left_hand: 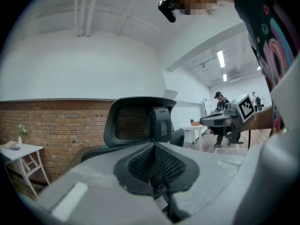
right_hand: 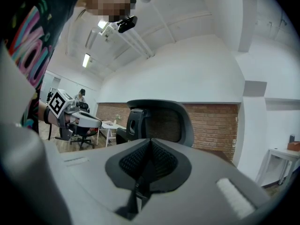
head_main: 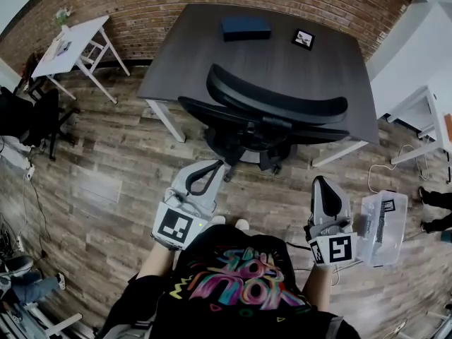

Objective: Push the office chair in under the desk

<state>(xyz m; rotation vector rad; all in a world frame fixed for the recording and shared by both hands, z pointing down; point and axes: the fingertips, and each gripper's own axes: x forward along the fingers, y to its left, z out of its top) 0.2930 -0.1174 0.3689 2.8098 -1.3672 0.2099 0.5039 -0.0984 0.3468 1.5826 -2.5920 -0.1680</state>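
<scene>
The black office chair [head_main: 275, 111] stands at the near edge of the dark desk [head_main: 296, 66], its curved back towards me and its seat partly under the top. My left gripper [head_main: 214, 167] is shut and empty, a short way off the chair's base on the near left. My right gripper [head_main: 319, 183] is also shut and empty, nearer me on the right and not touching the chair. In the left gripper view the closed left gripper [left_hand: 153, 146] points at the chair back [left_hand: 136, 121]. In the right gripper view the closed right gripper [right_hand: 149, 146] faces the chair back [right_hand: 164, 121].
A blue box [head_main: 246, 27] and a small framed item [head_main: 304, 39] lie on the desk by the brick wall. A white side table [head_main: 70, 44] stands far left, another black chair [head_main: 35, 119] at the left, a clear plastic bin [head_main: 381, 228] by my right gripper.
</scene>
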